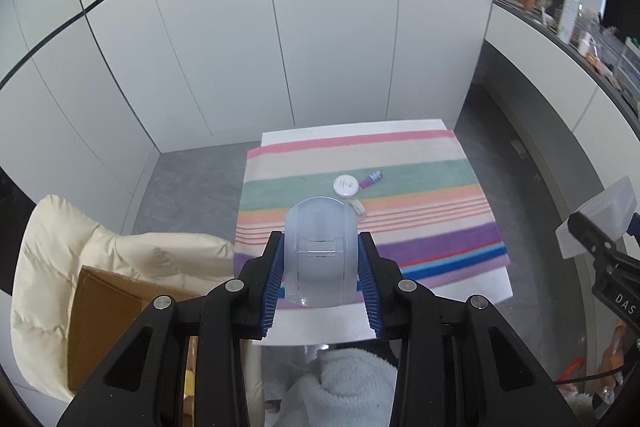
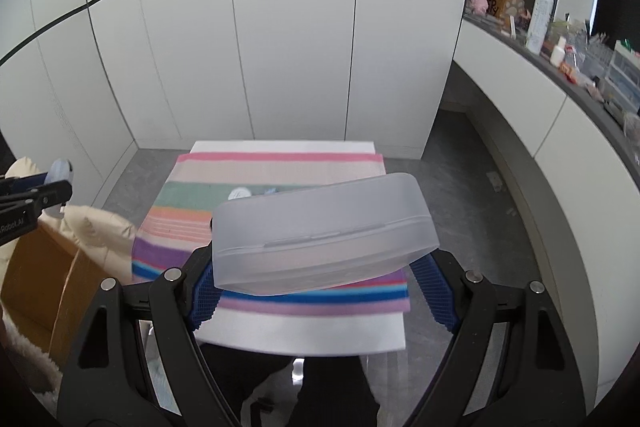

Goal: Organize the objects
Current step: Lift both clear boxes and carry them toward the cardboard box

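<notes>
The left gripper [image 1: 320,259] has its blue pads pressed against both sides of a clear rounded plastic piece [image 1: 320,251], so it is closed on it. The long axis of this piece runs forward along the fingers, and its rounded end points away from the camera. It is held in the air above the near half of the striped towel [image 1: 432,227].

The right gripper [image 2: 320,267] holds a frosted plastic box [image 2: 324,231] between widely separated pads. The box lies crosswise, long axis from left to right, the right end tilted a little upward, also above the towel's near part.

On the towel's green stripe lie a white round lid [image 1: 346,185] and, just beside it, a small purple bottle [image 1: 371,179]. A small clear item [image 1: 357,207] near the lid is hard to identify. In the right wrist view the box hides most of these.
</notes>
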Action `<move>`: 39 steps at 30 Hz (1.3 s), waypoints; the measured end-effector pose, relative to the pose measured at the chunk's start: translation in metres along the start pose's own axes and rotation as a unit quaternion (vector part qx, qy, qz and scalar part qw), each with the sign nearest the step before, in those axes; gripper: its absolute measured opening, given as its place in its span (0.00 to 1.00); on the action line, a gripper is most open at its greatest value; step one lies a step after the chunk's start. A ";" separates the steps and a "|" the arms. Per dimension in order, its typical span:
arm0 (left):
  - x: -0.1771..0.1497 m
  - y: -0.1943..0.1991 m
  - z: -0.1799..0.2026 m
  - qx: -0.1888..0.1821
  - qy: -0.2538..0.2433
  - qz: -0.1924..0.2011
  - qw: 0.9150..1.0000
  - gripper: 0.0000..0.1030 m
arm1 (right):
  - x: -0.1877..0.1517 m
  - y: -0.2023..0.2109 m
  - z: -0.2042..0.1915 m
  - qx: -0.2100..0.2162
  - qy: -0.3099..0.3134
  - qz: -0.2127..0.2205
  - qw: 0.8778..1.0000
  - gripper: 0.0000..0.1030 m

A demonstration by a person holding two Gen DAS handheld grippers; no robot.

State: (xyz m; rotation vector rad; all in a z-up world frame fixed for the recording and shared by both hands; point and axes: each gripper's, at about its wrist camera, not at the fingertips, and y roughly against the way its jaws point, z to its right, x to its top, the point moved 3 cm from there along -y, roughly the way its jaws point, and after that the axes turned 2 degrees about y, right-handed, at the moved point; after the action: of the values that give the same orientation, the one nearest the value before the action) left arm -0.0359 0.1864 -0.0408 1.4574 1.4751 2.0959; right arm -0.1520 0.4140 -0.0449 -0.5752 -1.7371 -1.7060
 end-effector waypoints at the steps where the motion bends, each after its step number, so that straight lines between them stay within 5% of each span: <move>1: -0.005 0.003 0.002 -0.001 -0.002 0.001 1.000 0.35 | -0.006 0.003 0.001 0.005 -0.001 -0.004 1.000 0.82; 18: -0.077 0.019 0.013 -0.030 0.002 -0.030 0.999 0.35 | -0.091 0.040 0.009 0.051 -0.025 -0.056 0.997 0.82; 39: -0.108 -0.012 -0.042 -0.007 0.035 -0.079 0.996 0.35 | -0.098 0.029 -0.006 0.066 -0.029 -0.081 0.994 0.82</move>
State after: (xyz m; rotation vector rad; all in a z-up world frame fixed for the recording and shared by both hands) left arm -0.0198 0.0985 -0.1161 1.2298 1.5430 2.0774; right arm -0.0620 0.4220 -0.0924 -0.4376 -1.9673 -1.6819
